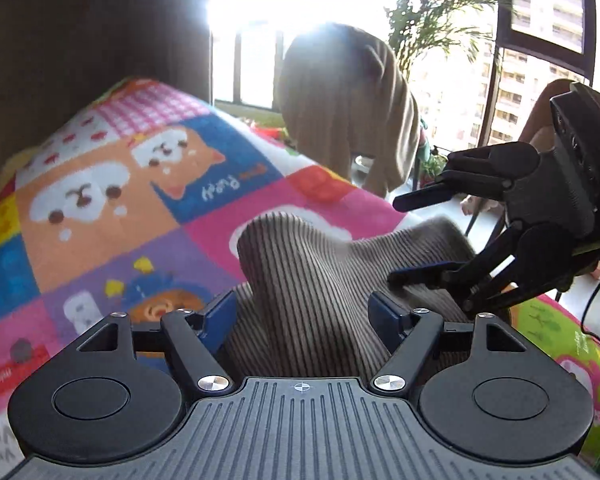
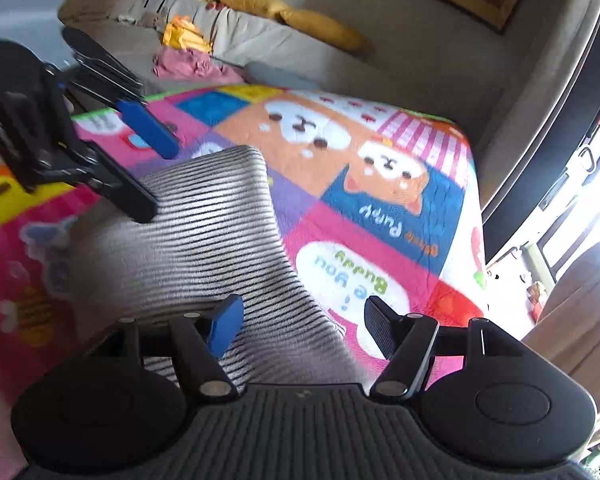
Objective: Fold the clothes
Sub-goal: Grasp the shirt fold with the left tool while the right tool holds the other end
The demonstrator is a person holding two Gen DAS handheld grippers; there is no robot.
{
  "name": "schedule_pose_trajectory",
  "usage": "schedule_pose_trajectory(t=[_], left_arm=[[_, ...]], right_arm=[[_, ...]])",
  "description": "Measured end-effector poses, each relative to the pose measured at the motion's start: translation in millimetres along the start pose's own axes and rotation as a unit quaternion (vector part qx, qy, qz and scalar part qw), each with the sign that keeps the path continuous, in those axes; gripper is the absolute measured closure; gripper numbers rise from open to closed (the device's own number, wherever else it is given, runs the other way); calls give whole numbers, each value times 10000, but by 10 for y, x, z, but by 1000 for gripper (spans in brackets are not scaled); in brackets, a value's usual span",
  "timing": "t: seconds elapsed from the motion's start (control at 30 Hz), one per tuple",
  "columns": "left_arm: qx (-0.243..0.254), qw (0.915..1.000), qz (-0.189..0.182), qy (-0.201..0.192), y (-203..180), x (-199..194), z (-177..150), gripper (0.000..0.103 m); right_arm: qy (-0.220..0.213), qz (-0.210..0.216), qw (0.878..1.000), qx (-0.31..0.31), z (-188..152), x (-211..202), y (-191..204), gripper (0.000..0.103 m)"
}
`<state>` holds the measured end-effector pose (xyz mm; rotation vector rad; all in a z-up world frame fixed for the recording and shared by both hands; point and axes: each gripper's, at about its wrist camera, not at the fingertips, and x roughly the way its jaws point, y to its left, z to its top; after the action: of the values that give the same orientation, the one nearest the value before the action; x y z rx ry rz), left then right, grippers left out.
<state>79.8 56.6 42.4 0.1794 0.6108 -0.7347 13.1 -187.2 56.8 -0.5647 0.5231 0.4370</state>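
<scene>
A grey garment with thin dark stripes [image 1: 300, 264] [image 2: 204, 232] lies bunched on a colourful cartoon blanket [image 1: 100, 200] [image 2: 380, 208]. My left gripper [image 1: 302, 316] is open, its blue pads straddling a raised fold of the garment without pinching it. In the right wrist view the left gripper [image 2: 160, 180] hovers over the garment's far corner. My right gripper [image 2: 302, 330] is open too, with the garment's near edge between its fingers. From the left wrist view the right gripper [image 1: 408, 236] reaches in from the right, its lower finger resting on the cloth.
A beige garment [image 1: 348, 96] hangs over a chair by the bright window, beside a potted palm [image 1: 432, 8]. A sofa [image 2: 260, 40] behind the blanket holds yellow cushions [image 2: 320, 24] and a pink cloth [image 2: 188, 66]. The blanket drops off at its right edge.
</scene>
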Motion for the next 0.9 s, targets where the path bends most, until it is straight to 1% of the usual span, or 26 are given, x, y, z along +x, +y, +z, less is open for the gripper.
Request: schedule_pose_trajectory(t=[0.07, 0.13, 0.2, 0.23, 0.27, 0.3, 0.33, 0.37, 0.4, 0.47, 0.5, 0.53, 0.57, 0.6, 0.63, 0.7, 0.73, 0.77, 0.8, 0.87, 0.9], left_arm=[[-42, 9999, 63, 112, 29, 37, -121, 22], [-394, 9991, -136, 98, 121, 42, -149, 21], [-777, 9958, -479, 16, 201, 42, -113, 18], [-839, 9950, -549, -32, 204, 64, -85, 16], [-866, 9945, -590, -81, 198, 93, -55, 15], [-893, 9939, -631, -130, 192, 122, -25, 15], [-893, 9934, -699, -154, 168, 159, -3, 15], [-886, 9929, -775, -171, 138, 200, 17, 15], [-879, 9923, -851, -187, 108, 240, 37, 15], [-783, 9933, -825, -187, 34, 322, 64, 16], [-750, 9941, -759, -171, 19, 355, 65, 21], [-721, 9949, -682, -152, 10, 386, 63, 33], [-693, 9957, -605, -132, 2, 416, 60, 40], [-757, 9952, -607, -146, 22, 415, 51, 50], [-866, 9940, -634, -205, 52, 367, 43, 61], [-1094, 9910, -689, -343, 112, 252, 27, 69], [-1208, 9892, -717, -412, 143, 195, 20, 70], [-1220, 9889, -697, -487, 152, 131, 16, 70], [-1188, 9896, -617, -524, 163, 107, 16, 70], [-1115, 9912, -432, -576, 190, 82, 15, 70], [-1127, 9916, -313, -552, 219, 129, 17, 70]], right_arm=[[-100, 111, 9996, 253, -30, 68, -38, 25], [-174, 150, 9989, 414, -48, 71, -86, 22], [-259, 90, 9982, 534, -75, 1, -125, 16], [-316, 57, 9975, 634, -86, -43, -153, 16], [-373, 24, 9966, 735, -98, -88, -181, 15], [-388, 58, 9949, 928, -142, -108, -206, 13], [-386, 121, 9924, 1161, -199, -116, -229, 10], [-383, 184, 9893, 1393, -257, -125, -252, 4], [-380, 247, 9857, 1624, -314, -133, -276, 3], [-374, 372, 9766, 2083, -429, -150, -322, 3], [-371, 434, 9713, 2311, -487, -158, -346, 3], [-367, 496, 9653, 2538, -544, -167, -369, 6], [-363, 558, 9588, 2763, -602, -175, -392, 15], [-359, 619, 9517, 2986, -659, -184, -416, 31], [-354, 680, 9440, 3208, -717, -192, -439, 38], [-345, 800, 9271, 3646, -832, -209, -486, 56], [-327, 751, 9289, 3612, -816, -185, -486, 59], [-303, 654, 9351, 3469, -769, -146, -476, 65], [-279, 556, 9411, 3325, -721, -107, -465, 66], [-231, 361, 9519, 3033, -626, -29, -445, 66], [-207, 263, 9569, 2886, -579, 10, -435, 66]])
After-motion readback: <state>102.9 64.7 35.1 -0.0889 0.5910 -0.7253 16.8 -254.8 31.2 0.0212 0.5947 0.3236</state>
